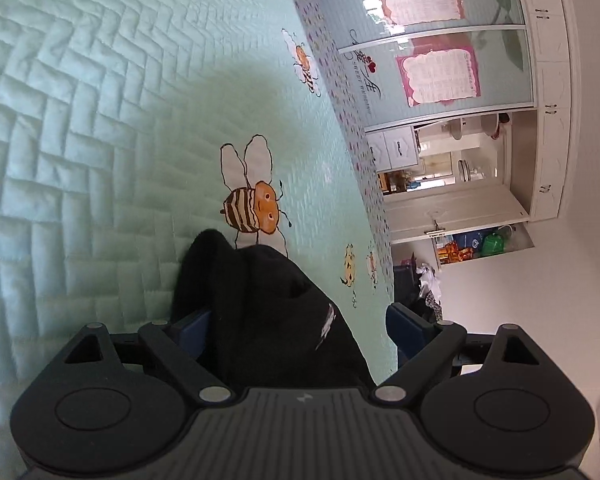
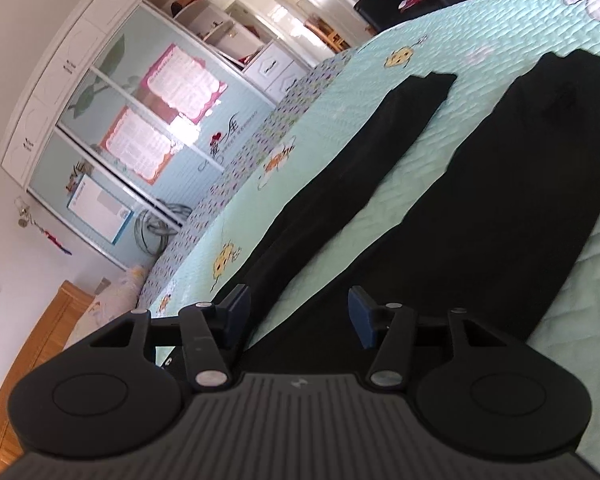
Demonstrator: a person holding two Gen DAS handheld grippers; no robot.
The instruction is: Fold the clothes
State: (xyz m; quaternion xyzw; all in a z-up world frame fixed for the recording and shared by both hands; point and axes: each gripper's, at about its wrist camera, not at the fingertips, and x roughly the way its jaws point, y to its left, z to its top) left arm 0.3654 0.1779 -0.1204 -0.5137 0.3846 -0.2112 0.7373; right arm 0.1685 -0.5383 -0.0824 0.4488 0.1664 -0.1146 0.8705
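Black trousers [image 2: 480,208] spread flat on a bed [image 2: 400,92], under a mint-green quilted bedspread [image 1: 80,120] printed with cartoon bees [image 1: 254,208]. Two legs lying apart with a strip of quilt between them, the narrower one [image 2: 364,160] nearer the bed's edge, the broader one [image 2: 520,160] further in, both running away from the right camera to their cuffs. Seen from the left wrist, a bunched fold of the same black cloth [image 1: 268,312] rising between the fingers, a small pale mark on it.

Left tool [image 1: 298,326] set wide apart, blue pads [image 1: 404,328] well clear on one side, the black cloth heaped in the gap and touching or covering the other pad; no pinch visible, cloth merely lying between. Right tool [image 2: 300,312] likewise parted, its pads [image 2: 360,316] straddling the strip of quilt where the two legs meet, black cloth passing under and beside them; nothing clamped.

Beyond the bed's patterned side border [image 2: 236,168], a white wardrobe [image 2: 112,112] with frosted pale-blue sliding doors carrying pink-framed sheets [image 2: 180,84]. Further off, open shelves and drawers, a door ajar, and a wooden headboard [image 2: 32,344] with a pillow [image 2: 112,300] beside it.
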